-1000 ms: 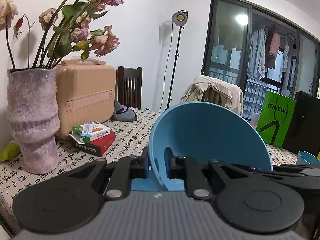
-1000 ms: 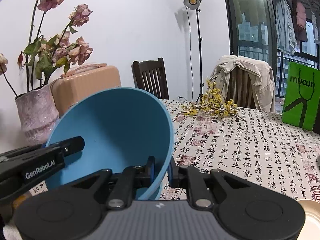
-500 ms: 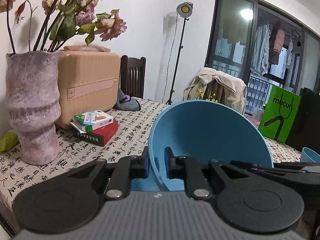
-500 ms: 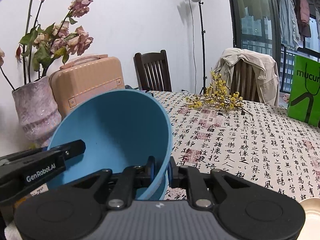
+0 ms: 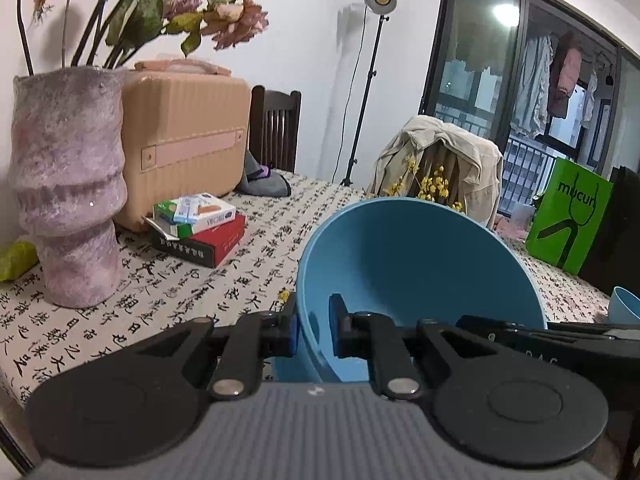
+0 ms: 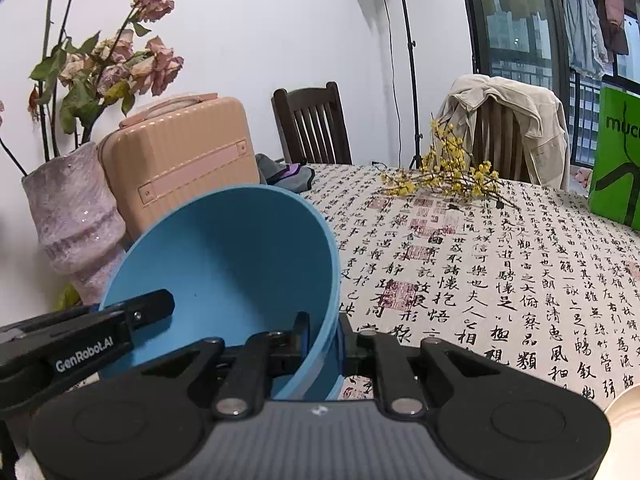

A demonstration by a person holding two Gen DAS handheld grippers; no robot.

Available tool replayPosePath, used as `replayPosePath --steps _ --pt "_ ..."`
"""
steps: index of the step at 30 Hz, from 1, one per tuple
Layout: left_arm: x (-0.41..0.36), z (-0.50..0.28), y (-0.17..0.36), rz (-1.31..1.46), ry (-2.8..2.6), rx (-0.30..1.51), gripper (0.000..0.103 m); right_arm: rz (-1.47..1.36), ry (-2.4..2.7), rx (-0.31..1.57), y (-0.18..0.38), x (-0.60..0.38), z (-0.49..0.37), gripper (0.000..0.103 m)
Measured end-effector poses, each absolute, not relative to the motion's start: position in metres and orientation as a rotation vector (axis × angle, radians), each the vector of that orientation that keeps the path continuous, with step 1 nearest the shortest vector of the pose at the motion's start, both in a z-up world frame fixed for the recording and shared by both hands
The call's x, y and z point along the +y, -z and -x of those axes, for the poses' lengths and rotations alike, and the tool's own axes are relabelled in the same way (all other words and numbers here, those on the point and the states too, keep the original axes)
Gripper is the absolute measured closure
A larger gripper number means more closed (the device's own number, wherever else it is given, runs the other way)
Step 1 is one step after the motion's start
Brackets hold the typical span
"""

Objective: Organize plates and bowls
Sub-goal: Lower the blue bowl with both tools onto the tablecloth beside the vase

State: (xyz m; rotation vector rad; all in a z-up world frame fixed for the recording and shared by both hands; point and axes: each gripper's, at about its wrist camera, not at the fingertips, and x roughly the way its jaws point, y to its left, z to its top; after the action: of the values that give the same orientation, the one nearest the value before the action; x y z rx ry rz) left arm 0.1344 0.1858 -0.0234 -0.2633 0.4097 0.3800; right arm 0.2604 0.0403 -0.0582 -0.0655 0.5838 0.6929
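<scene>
A large blue bowl (image 5: pixel 416 276) is gripped at its rim by both tools at once, one on each side, and it tips so that its hollow faces the cameras. The left gripper (image 5: pixel 314 330) has its jaws narrowed onto the bowl's near-left rim: one finger sits outside the wall and the other inside, with the thin blue wall pinched between them. In the right wrist view the same bowl (image 6: pixel 228 276) lies to the left of centre, and the right gripper (image 6: pixel 323 340) is clamped on its right-hand rim in the same way, one finger inside the hollow and one outside. The tip of the left gripper (image 6: pixel 150 312) shows there too, reaching in from the left edge and pressing on the bowl's far rim. The bowl hangs over a table (image 6: pixel 500 280) covered with a cloth printed in black writing; whether its base touches the cloth cannot be told. Beyond it stand a mauve vase (image 5: pixel 66 188) of dried roses, a peach suitcase (image 5: pixel 180 148) and a small stack of boxes (image 5: pixel 200 230). A second blue bowl (image 5: pixel 626 306) peeks in at the right edge of the left view, well apart
</scene>
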Motion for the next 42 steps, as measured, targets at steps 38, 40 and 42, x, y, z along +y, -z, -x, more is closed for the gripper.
replayPosePath --steps 38,40,42 --pt "0.2 -0.144 0.05 0.279 -0.428 0.465 0.089 0.139 -0.688 0.556 0.075 0.055 -0.267 0.081" --pt "0.201 -0.145 0.052 0.284 -0.419 0.471 0.089 0.132 -0.686 0.564 0.075 0.054 -0.27 0.081" --pt "0.202 -0.146 0.053 0.283 -0.419 0.474 0.089 0.131 -0.685 0.569 0.076 0.053 -0.272 0.081"
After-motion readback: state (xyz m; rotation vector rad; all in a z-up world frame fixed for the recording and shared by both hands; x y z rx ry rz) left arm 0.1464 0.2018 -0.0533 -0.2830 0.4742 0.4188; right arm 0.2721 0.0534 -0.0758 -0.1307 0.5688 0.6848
